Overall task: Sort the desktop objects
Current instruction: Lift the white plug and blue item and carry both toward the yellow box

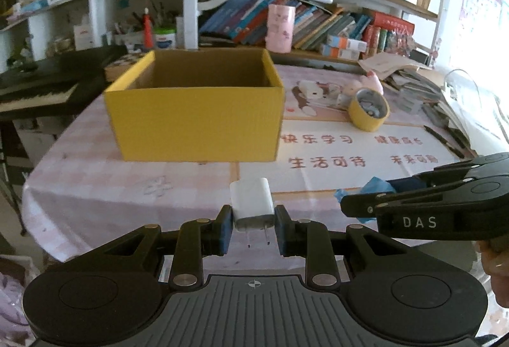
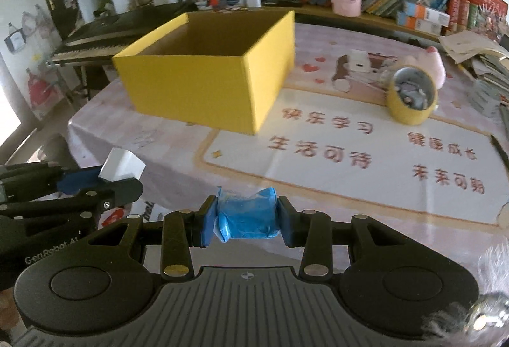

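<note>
White plastic plug-in charger (image 1: 252,200), a small rounded block with two metal prongs pointing back toward my camera, sits pinched between the blue pads of my left gripper (image 1: 253,224) at 6 o'clock in the left wrist view. Its tongs are pressed against both sides of the block, which hangs clear above the table. From that view, the open yellow cardboard box (image 1: 195,121) stands at 12 o'clock beyond the charger, near but apart from it, and its inside looks bare as far as I can see.

My right gripper (image 2: 246,219) pinches a crumpled blue plastic-wrapped packet (image 2: 246,215), with the blue pads squeezing its two ends. In the right wrist view the packet is at 6 o'clock, held above the pink checked tablecloth (image 2: 318,38) with its cartoon print and red Chinese characters. The yellow box lies at 11 o'clock from there, well apart from the packet. My left gripper shows at 9 o'clock in this view, the white charger sticking out of its tip.

A yellow roll of wide tape (image 2: 412,98) stands on the cloth at 2 o'clock, with small grey items inside its core that I cannot identify. Just behind it is a pink plush toy (image 2: 435,62). Behind the table are crowded bookshelves (image 1: 318,19), a pink cup (image 1: 280,27) and a black keyboard piano (image 1: 41,86).
</note>
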{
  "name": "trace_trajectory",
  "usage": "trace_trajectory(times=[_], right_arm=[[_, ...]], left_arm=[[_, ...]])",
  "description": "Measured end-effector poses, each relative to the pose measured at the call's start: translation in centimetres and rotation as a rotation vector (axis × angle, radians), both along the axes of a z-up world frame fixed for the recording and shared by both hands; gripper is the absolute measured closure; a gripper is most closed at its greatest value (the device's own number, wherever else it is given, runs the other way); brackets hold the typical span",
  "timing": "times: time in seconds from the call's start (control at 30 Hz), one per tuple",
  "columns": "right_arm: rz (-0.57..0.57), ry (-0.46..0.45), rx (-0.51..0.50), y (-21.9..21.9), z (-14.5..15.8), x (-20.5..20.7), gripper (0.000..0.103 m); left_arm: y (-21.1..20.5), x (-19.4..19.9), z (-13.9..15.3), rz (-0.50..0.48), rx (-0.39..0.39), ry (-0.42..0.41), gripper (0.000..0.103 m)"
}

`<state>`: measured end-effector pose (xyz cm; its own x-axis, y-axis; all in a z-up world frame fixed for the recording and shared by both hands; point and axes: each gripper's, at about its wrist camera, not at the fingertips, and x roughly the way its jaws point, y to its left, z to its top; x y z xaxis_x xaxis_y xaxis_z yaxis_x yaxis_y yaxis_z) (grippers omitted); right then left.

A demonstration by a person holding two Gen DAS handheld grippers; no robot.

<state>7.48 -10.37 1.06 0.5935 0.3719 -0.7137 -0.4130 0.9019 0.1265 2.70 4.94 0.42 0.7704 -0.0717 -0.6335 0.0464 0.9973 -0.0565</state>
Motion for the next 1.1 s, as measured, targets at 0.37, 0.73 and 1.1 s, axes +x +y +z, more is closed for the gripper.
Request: trace_trajectory(times=[0.37,0.73,1.1], right_arm=[[0.017,-0.011,0.001,3.2,0.2,-1.7,0.067],[0.028,-0.008,-0.005,4.9,0.0,-2.2,0.067],[0.028,-0.004,0.0,6.3,-0.2,-1.8,0.067]], left_arm=[[2.9,-2.3,0.3,0.001,0.007,-0.025,0.077],[3.7,-2.7,0.3,-0.002,0.009,-0.033,0.077],[5.9,-2.9,0.6,-0.002,0.021,-0.039,0.077]])
